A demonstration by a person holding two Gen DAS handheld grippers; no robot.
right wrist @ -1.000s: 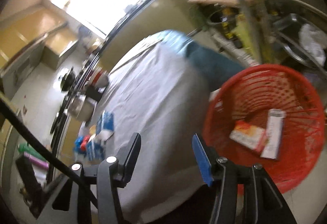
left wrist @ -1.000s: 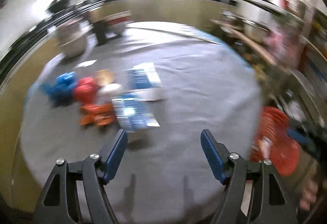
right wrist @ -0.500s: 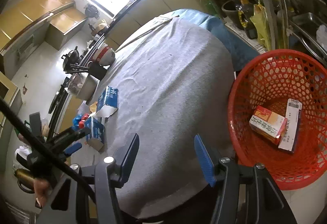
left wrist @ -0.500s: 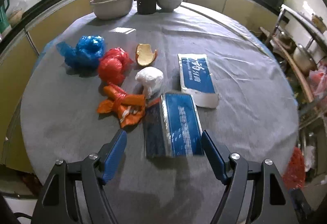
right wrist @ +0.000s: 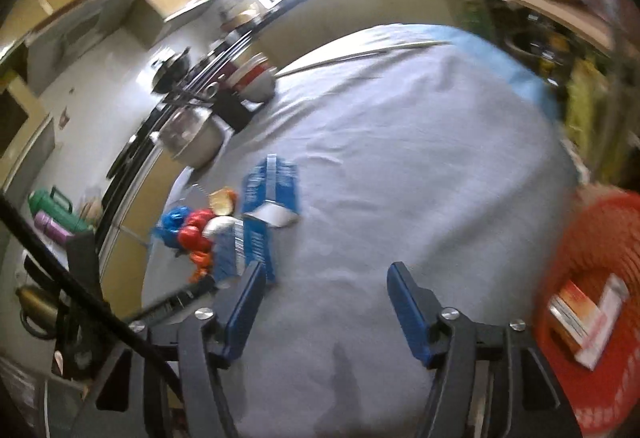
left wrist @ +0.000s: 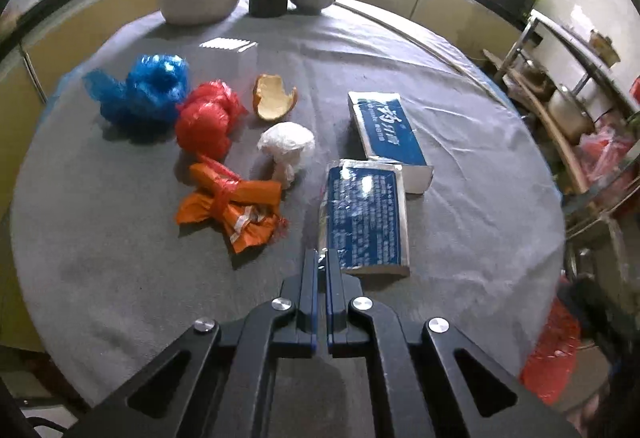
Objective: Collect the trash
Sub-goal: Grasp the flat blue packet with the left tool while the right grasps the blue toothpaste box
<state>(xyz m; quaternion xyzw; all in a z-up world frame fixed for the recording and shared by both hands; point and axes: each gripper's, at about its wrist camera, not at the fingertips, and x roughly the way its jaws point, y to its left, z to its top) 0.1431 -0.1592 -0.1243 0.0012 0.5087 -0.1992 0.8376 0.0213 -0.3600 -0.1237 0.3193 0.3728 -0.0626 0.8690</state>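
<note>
Left wrist view: left gripper [left wrist: 322,258] is pinching its jaws together on the clear wrapper edge of the nearer blue foil-wrapped packet [left wrist: 365,218], angling down at the grey-clothed round table [left wrist: 120,258]. Right gripper [right wrist: 326,302], jaws apart and just widening, is holding nothing, with the red mesh basket [right wrist: 600,238] beside it.
</note>
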